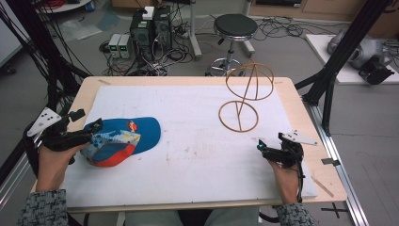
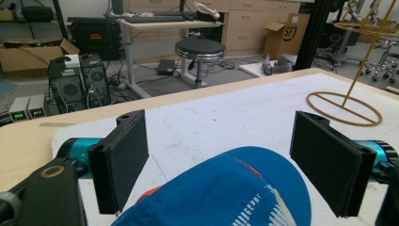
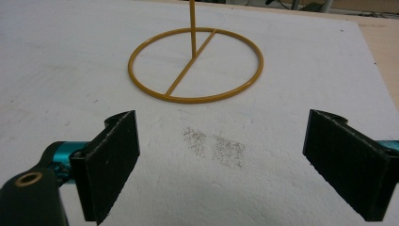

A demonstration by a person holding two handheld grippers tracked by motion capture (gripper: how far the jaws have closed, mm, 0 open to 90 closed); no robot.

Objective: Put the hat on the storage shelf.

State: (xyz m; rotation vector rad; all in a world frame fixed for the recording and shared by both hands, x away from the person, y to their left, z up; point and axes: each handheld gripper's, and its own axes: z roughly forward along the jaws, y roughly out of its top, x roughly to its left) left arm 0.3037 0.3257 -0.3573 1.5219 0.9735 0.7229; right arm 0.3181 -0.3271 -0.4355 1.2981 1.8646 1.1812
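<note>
A white mat covers the wooden desk. The left claw gapes wide around the blue cap at the mat's left. The right claw, equally spread and empty, rests near the gold wire stand.

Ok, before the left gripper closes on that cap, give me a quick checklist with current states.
1. Left gripper open: ok, jaws spread wide.
2. Cap between the left jaws: ok, its blue crown sits in the gap.
3. Jaws touching the cap: cannot tell.
4. Right gripper open and holding nothing: ok.
5. Wire stand upright, apart from the cap: ok.
6. White mat bare between cap and stand: ok.
</note>
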